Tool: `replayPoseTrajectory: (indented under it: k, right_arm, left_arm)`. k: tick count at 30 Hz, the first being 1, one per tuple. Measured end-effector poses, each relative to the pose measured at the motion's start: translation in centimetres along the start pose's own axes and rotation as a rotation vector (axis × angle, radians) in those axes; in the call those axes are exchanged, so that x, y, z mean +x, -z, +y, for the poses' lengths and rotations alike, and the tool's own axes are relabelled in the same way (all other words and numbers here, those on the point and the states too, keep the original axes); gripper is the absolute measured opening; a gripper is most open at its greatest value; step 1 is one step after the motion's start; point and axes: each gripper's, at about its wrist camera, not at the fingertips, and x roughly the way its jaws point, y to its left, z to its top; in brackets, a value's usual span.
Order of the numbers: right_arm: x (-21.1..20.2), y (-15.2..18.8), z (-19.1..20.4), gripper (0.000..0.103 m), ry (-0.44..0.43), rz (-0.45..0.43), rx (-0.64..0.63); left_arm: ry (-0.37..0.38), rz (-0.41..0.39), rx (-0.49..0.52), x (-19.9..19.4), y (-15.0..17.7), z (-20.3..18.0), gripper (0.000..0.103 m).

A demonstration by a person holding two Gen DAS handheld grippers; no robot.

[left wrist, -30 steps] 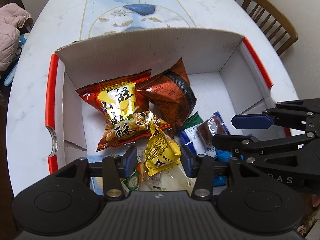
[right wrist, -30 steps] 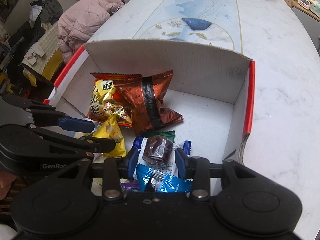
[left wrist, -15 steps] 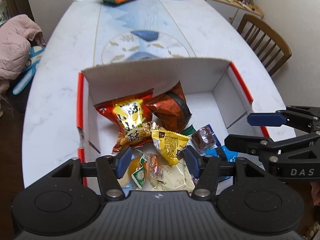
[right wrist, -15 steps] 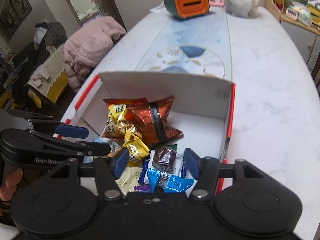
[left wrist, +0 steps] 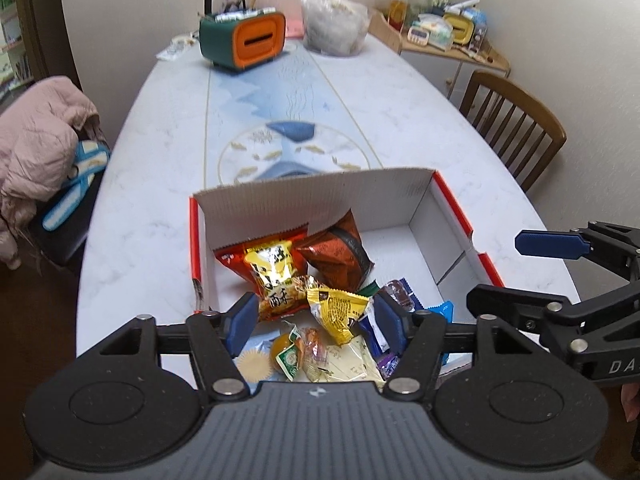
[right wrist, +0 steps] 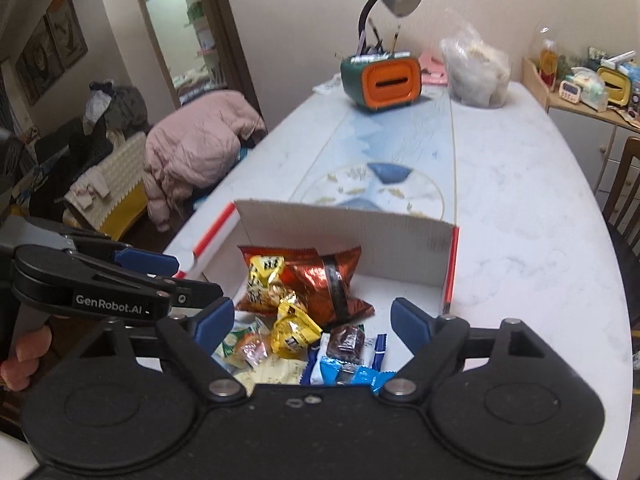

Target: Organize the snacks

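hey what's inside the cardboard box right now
The cardboard box holds a snack pile: red-and-gold bag, brown foil bag, yellow packet, blue wrappers. Whatever lies beneath the pile is covered.

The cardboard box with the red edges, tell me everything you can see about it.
The cardboard box is a shallow, open-topped carton of white corrugated board, red on its outer rims. It rests flat on the marble-look table. Its far wall stands tallest, with a raw fluted top edge; the side wall near the right gripper has a notch cut into it. Snack packets fill the near and left part, while the far right floor shows bare. Neither gripper touches it.
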Motion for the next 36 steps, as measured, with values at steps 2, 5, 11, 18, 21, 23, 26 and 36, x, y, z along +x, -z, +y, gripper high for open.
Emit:
replayPoseTrajectory:
  k: [2,5,11,18,21,23,26,36]
  right_arm:
    - [-0.7,0.2,0.3,0.086,0.006,-0.026,0.006]
    - [-1.6,0.7,0.6,0.096,0.022,-0.062,0.008]
    - [-3.0,1.7,1.5,0.103,0.061,-0.126,0.018]
    - [-3.7,2.4,2.0,0.103,0.079,-0.165,0.035]
    - [-3.6,2.4,2.0,0.103,0.070,-0.168,0.031]
    - [-3.6,2.2,1.8,0.103,0.068,-0.166,0.021]
    - [-3.7,2.0,1.7,0.103,0.066,-0.154,0.004]
    - [-4.0,2.4,1.3,0.103,0.065,-0.165,0.024]
  left_arm:
    - [0.003,-0.025,0.002,-0.8,0.2,0.0,0.067]
    - [0.009,-0.050,0.005,-1.8,0.5,-0.1,0.069]
    - [0.013,-0.105,0.016,-3.7,1.3,-0.4,0.077]
    - [0.013,-0.135,-0.014,-4.7,2.0,-0.2,0.091]
    - [0.000,-0.136,-0.035,-4.7,2.0,-0.2,0.092]
    - [-0.006,-0.132,-0.051,-4.6,2.0,-0.3,0.092]
    - [-0.013,-0.129,-0.074,-4.5,2.0,-0.5,0.092]
    - [-0.050,-0.128,-0.076,-4.7,2.5,-1.8,0.092]
